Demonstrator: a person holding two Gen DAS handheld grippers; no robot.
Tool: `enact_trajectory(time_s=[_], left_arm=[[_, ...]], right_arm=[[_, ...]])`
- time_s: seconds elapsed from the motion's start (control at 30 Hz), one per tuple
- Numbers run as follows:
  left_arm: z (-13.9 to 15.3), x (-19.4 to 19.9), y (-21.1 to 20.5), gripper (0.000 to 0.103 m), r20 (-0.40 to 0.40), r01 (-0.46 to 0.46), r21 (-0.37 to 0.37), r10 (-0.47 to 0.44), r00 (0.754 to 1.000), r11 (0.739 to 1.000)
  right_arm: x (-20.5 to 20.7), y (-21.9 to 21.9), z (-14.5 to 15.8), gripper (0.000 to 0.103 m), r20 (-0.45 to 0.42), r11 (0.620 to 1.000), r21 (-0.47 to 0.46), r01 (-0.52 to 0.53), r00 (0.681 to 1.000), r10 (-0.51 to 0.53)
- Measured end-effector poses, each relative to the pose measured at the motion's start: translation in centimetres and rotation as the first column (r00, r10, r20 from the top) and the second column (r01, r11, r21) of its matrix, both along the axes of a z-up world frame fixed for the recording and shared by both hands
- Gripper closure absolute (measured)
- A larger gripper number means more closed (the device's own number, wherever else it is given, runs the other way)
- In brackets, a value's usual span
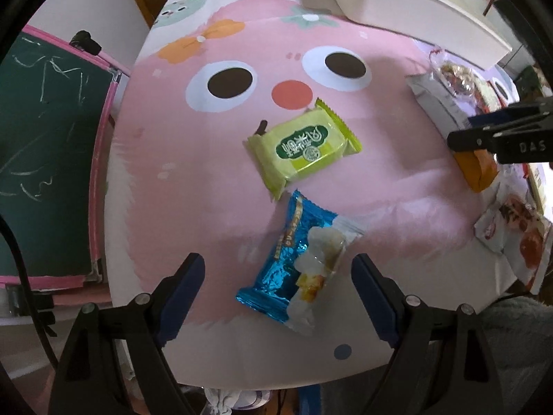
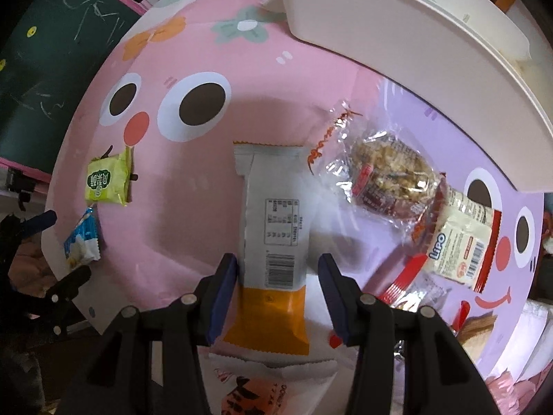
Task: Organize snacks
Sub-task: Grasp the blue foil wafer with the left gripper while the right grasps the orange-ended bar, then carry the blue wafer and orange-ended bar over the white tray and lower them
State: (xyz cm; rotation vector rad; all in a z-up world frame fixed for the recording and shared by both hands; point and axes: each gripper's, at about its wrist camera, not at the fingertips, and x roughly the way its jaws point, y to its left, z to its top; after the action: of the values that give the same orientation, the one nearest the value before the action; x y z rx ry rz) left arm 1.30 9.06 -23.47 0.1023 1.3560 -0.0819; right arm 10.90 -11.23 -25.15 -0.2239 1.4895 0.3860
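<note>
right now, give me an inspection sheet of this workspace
surface: pink cartoon-face mat on table
job's things: green packet, blue packet, white-and-orange packet, clear-wrapped snack, Lipo packet, white bin
clutter: nothing seen
grippers: left tool open, astride the blue packet; right tool open, astride the white-and-orange packet
cables: black cable at left edge
surroundings: green chalkboard beside table

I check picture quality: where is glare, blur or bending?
Left wrist view: strong fisheye bending at the table edge; glare on the blue packet. Right wrist view: glare on the clear wrapper, white container curved, dark corners.
</note>
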Motion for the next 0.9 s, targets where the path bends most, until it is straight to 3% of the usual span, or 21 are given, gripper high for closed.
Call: enact_trajectory(time_s=[0.07,0.1,0.13,0.3,0.37,0.63,0.9], left_arm=[[-0.5,0.1,0.0,0.021,-0.013,-0.006,0.005,0.006,1.0,1.0],[-0.7,0.2,0.0,0.024,-0.02,-0.012,0.002,0.012,1.0,1.0],[-1.0,0.4,0.1,0.034,-0.038,-0.02,-0.009,0.019,0.999,1.0],[-1.0,1.0,0.5,0.05,-0.049,-0.077,-0.044,0.075,0.996,0.996],[-0.7,1.1,0.5,0.073,-0.043,-0.094,-0.044,0.092,0.995,0.995],[-0.4,1.3,1.0,0.075,-0.061,-0.187,-0.087,0.182,0.981,0.979],[1.2,0.0,-0.3,0.075,-0.028,-0.187,-0.113,0.185,0.982,0.976]], right_arm=[[-0.1,0.4,-0.1,0.056,0.013,1.0,-0.011,-0.016,1.0,0.016],[-0.1,0.7,-0.1,0.063,0.019,1.0,-0.017,-0.021,1.0,0.022],[-0.2,0.8,-0.1,0.065,0.026,0.999,-0.024,-0.03,0.999,0.031],[-0.3,0.7,-0.1,0.069,0.025,0.999,-0.005,-0.041,0.999,0.041],[-0.5,0.7,0.2,0.071,0.021,0.999,0.01,-0.049,0.999,0.049],[-0.8,-0.7,2.3,0.072,0.047,0.993,0.111,-0.042,0.998,0.037],[-1.5,-1.2,4.6,0.072,0.065,0.985,0.169,-0.028,0.998,0.017]])
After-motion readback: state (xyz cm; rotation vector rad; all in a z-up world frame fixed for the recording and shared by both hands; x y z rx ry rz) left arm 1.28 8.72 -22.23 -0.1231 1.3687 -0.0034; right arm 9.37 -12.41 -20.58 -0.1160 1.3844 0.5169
